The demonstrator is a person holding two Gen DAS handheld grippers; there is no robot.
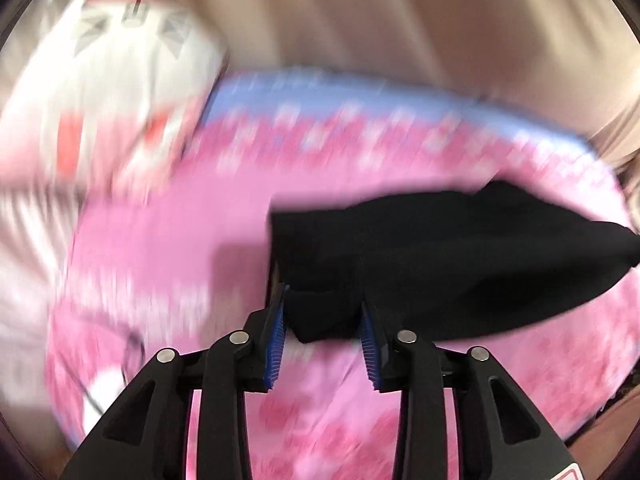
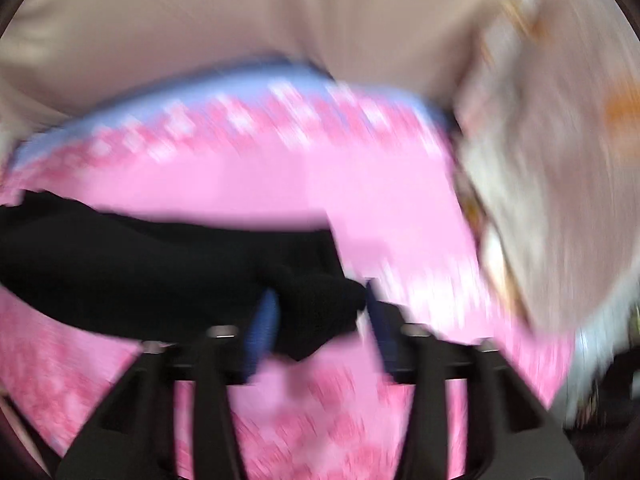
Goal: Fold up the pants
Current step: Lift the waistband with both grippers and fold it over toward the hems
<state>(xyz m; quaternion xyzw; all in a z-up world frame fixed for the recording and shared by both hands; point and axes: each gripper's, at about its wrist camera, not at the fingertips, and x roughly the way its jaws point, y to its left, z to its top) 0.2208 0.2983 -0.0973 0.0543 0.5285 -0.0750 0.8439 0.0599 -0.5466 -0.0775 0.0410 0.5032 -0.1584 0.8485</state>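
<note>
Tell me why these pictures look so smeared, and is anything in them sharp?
Left wrist view: the pink bedspread and white pillow streak with motion blur, while the left claw and black pants stay fairly crisp. Right wrist view: everything smears, even the right claw. Both views bulge round with dark corners.

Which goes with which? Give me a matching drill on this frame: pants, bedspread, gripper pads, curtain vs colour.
Things:
1. pants
2. bedspread
3. pads of the left gripper
4. curtain behind the bed

Colours:
a. beige
b. blue
c. black
d. pink

Pairs: 1-c, 2-d, 3-b, 4-a
</note>
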